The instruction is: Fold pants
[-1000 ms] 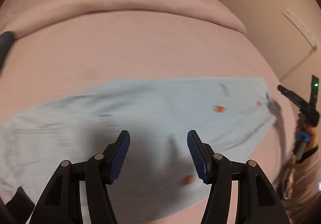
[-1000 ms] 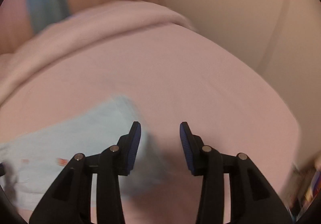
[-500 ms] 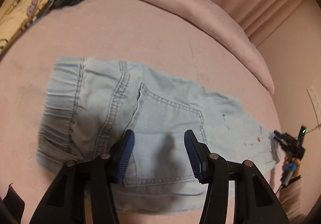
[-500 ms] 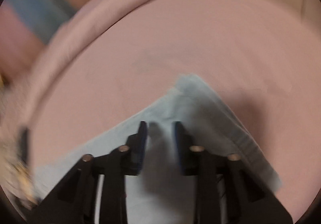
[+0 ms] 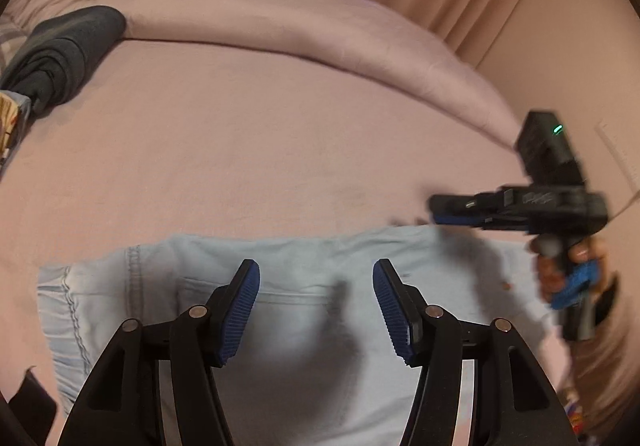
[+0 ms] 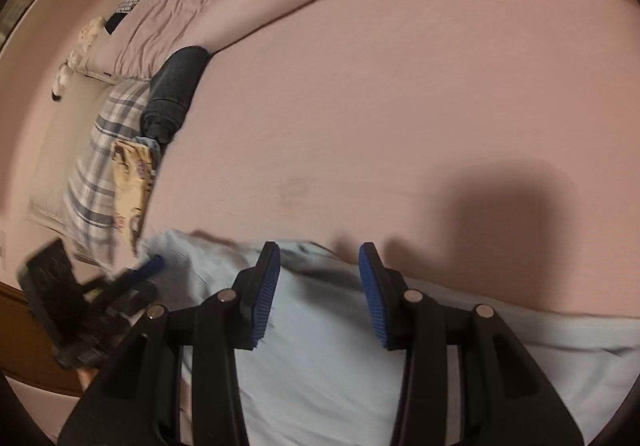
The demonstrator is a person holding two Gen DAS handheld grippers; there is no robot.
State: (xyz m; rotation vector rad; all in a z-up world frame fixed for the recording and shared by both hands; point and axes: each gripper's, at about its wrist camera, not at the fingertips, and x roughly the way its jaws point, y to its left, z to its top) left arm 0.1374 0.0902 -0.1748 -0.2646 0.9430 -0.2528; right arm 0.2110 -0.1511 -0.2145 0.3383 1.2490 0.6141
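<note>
Light blue denim pants (image 5: 320, 306) lie flat on the pink bed sheet (image 5: 260, 146), elastic waistband at the left. My left gripper (image 5: 316, 310) is open and empty, hovering over the back pocket area. My right gripper (image 6: 319, 294) is open and empty above the pants' far edge (image 6: 312, 366). In the left wrist view the right gripper (image 5: 520, 202) shows at the right, above the pants' leg end. In the right wrist view the left gripper (image 6: 120, 286) shows at the lower left.
A rolled dark grey garment (image 5: 60, 54) lies at the back left, also seen in the right wrist view (image 6: 176, 86). A plaid pillow (image 6: 100, 166) and a patterned yellow cloth (image 6: 132, 182) lie beside it. A pink duvet (image 5: 280, 18) is bunched along the back.
Both grippers have swung over the pants. The right gripper has moved in from the leg end toward the middle and its jaws have widened. The left gripper stays open.
</note>
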